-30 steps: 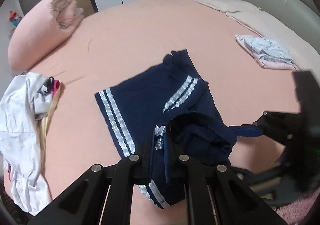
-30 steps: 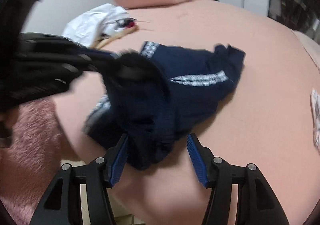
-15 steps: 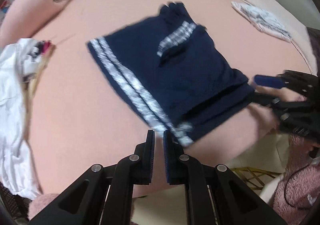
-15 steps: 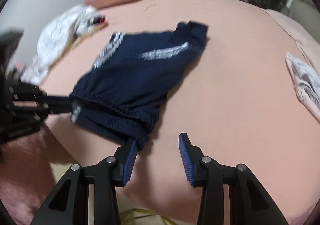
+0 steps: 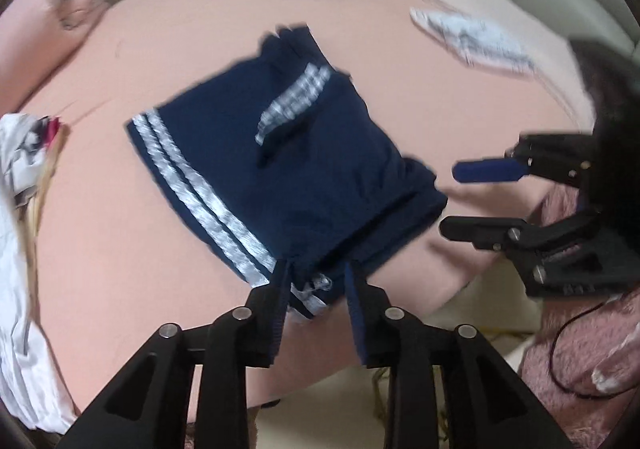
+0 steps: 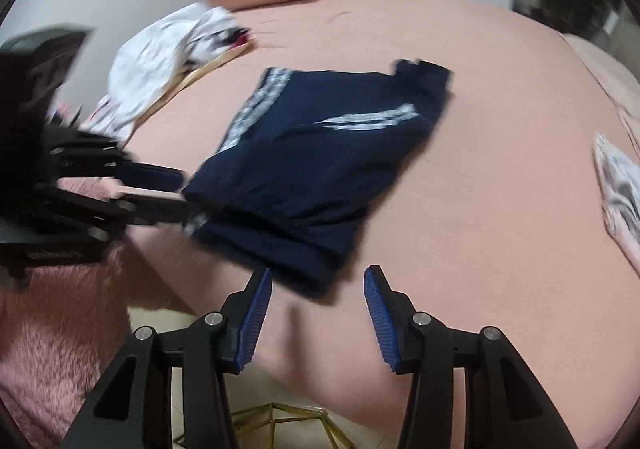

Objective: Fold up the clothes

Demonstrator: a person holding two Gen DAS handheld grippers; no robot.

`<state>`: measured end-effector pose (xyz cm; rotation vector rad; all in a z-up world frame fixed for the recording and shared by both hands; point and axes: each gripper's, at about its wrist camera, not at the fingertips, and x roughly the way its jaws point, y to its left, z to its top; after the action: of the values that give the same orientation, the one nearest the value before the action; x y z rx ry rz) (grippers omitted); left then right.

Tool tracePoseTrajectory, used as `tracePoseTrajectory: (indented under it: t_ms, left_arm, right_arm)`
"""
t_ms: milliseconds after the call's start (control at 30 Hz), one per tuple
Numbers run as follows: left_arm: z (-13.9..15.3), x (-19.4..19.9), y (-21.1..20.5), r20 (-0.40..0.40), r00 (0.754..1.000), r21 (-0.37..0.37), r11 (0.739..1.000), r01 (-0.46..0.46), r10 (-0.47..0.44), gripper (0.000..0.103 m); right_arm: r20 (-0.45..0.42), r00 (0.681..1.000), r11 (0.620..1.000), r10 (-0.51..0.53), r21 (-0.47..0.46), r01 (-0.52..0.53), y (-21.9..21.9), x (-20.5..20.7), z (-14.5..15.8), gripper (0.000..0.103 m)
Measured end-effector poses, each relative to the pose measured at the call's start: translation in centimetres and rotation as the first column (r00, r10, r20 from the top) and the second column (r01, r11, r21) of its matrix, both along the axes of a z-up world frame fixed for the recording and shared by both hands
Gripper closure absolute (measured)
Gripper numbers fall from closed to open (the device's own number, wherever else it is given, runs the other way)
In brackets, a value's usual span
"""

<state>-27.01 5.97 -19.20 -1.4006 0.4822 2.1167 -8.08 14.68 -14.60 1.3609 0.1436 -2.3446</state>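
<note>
Navy shorts [image 5: 280,177] with white side stripes lie flat on the pink bed [image 5: 400,97], waistband at the near edge. My left gripper [image 5: 318,273] straddles the waistband's striped corner; its jaws are opening and the pads stand off the cloth. In the right wrist view the shorts [image 6: 320,153] fill the middle and the left gripper [image 6: 184,193] comes in from the left. My right gripper [image 6: 317,275] hovers at the other waistband corner, its jaws opening, with the hem just between the tips and not pinched. It also shows in the left wrist view as the right gripper [image 5: 450,199].
A rolled pink duvet [image 5: 48,29] lies at the far left. A heap of white clothes [image 5: 20,249] sits on the left edge. A folded pale garment [image 5: 472,37] rests at the far right. Below the bed edge are a pink fluffy rug [image 6: 52,349] and a gold wire frame [image 6: 296,425].
The shorts, lifted and bunched a second ago, now lie spread flat. My left gripper came down and its shut jaws parted off the striped corner. The right jaws stay apart.
</note>
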Motion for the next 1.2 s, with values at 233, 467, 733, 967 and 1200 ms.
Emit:
tracePoseTrajectory:
  t_ms: [233, 467, 733, 967, 1200]
  left_arm:
    - [-0.8, -2.2, -0.5, -0.091, 0.988, -0.017, 0.992, -0.125, 0.123, 0.099]
    - [2.8, -0.8, -1.7, -0.143, 0.981, 0.093, 0.988, -0.120, 0.132, 0.099]
    - [-1.9, -0.4, -1.6, -0.005, 0.996, -0.013, 0.996, -0.086, 0.086, 0.098]
    - [-2.3, -1.0, -2.2, 0.001, 0.993, 0.000, 0.993, -0.114, 0.114, 0.097]
    - [-2.5, -1.3, -1.9, -0.002, 0.994, -0.004, 0.994, -0.106, 0.106, 0.097]
  right_arm:
    - [0.027, 0.996, 0.996, -0.081, 0.024, 0.080, 0.2, -2.4, -2.3, 0.055]
    - [-0.027, 0.990, 0.989, -0.139, -0.048, 0.138, 1.0, -4.5, -2.3, 0.055]
    - [-0.025, 0.990, 0.989, -0.139, -0.055, 0.137, 0.9, -4.3, -3.0, 0.055]
    - [0.070, 0.996, 0.991, -0.050, -0.119, 0.058, 1.8, -1.3, 0.4, 0.055]
    - [0.045, 0.989, 0.984, -0.139, -0.105, 0.143, 2.1, -4.5, -0.2, 0.044]
